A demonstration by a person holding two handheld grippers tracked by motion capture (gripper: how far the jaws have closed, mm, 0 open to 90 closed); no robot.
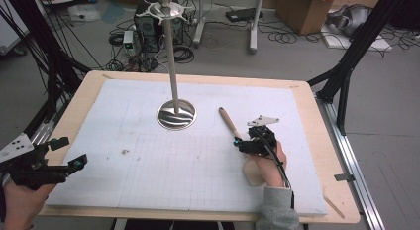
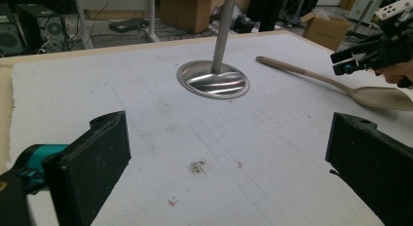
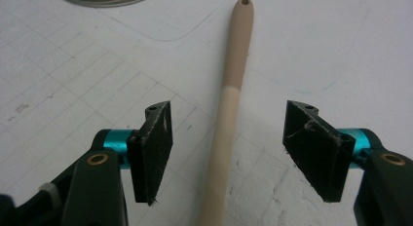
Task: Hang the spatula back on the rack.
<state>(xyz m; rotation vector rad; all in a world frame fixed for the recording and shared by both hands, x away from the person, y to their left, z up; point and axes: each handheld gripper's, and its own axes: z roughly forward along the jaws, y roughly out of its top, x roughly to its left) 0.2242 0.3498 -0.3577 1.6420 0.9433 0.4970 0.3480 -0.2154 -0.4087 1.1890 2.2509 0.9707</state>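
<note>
A beige spoon (image 1: 229,122) with a darker handle end lies on the white foam board (image 1: 148,141), right of the middle. My right gripper (image 1: 242,142) hangs low over its handle. In the right gripper view the spoon's handle (image 3: 229,89) runs up between the two black jaws of that gripper (image 3: 229,114), with a gap on each side; the pads do not touch it. The left gripper view shows the spoon (image 2: 311,75) and its bowl beside the right gripper (image 2: 348,63). My left gripper (image 1: 72,151) is held open at the board's near left corner, nothing between its jaws (image 2: 229,138).
A metal pole on a round shiny base (image 1: 176,114) stands at the board's middle back, just left of the spoon's handle tip. The board lies on a wooden tabletop (image 1: 337,190). Cardboard boxes, cables and dark frame legs surround the table on the floor.
</note>
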